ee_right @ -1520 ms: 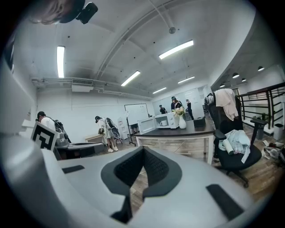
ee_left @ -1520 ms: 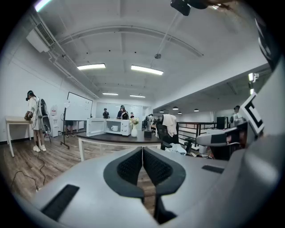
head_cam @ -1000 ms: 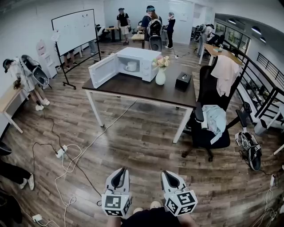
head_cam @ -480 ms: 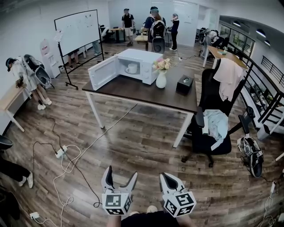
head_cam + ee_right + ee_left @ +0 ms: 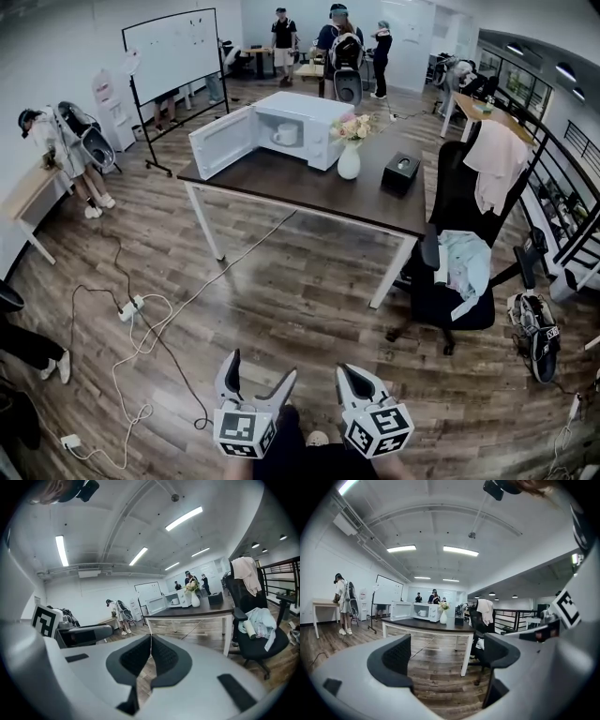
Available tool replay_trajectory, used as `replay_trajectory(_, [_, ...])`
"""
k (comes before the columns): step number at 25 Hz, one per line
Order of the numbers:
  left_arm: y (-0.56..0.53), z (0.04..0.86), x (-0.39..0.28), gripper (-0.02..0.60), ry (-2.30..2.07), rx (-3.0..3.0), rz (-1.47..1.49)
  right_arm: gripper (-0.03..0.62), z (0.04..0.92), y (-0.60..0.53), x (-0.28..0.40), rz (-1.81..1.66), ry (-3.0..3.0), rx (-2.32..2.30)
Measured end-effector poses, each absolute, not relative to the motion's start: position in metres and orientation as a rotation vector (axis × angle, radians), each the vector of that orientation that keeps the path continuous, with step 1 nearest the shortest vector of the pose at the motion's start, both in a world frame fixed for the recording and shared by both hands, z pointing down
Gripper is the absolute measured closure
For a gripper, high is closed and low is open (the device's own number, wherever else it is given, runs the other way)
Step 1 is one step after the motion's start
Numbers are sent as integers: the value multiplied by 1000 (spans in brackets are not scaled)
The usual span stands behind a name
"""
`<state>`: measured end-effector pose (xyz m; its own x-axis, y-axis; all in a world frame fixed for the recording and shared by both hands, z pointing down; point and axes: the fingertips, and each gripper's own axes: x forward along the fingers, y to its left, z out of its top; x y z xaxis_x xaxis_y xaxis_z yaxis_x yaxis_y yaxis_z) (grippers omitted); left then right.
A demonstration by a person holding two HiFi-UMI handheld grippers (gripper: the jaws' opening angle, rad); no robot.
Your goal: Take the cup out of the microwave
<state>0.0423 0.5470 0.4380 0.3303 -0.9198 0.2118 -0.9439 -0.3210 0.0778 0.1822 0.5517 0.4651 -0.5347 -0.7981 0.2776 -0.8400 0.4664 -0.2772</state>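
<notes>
The white ceramic cup (image 5: pixel 284 134) is sitting inside the cavity of the boxy white microwave oven (image 5: pixel 314 112), whose door (image 5: pixel 220 142) is hanging wide open to the left. The microwave is standing at the far left end of the dark-topped table with white legs (image 5: pixel 281 183). On the same top, just right of the oven, a white vase of pale flowers (image 5: pixel 349 161) is standing, and a small black box (image 5: pixel 401 172) is lying further right. A black office chair draped with light clothing (image 5: pixel 455 272) is standing at the table's right end. Both tools are hovering low over the wood-plank floor (image 5: pixel 281 300), well apart from the table and pointing towards it. The left gripper (image 5: pixel 261 367) has just been opening its jaws; they are now standing wide apart with only floor showing between them. The right gripper (image 5: pixel 347 370) is keeping its two dark pads (image 5: pixel 133 656) pressed together on nothing. Several people are standing by a whiteboard on a stand (image 5: pixel 178 52) and at desks beyond.
</notes>
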Motion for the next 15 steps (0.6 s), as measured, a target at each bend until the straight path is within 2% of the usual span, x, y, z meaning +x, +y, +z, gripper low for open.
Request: replay_trajectory(15, [447, 446, 14, 123, -1711, 2392, 153, 600, 474, 454, 159, 595, -2575, 1453])
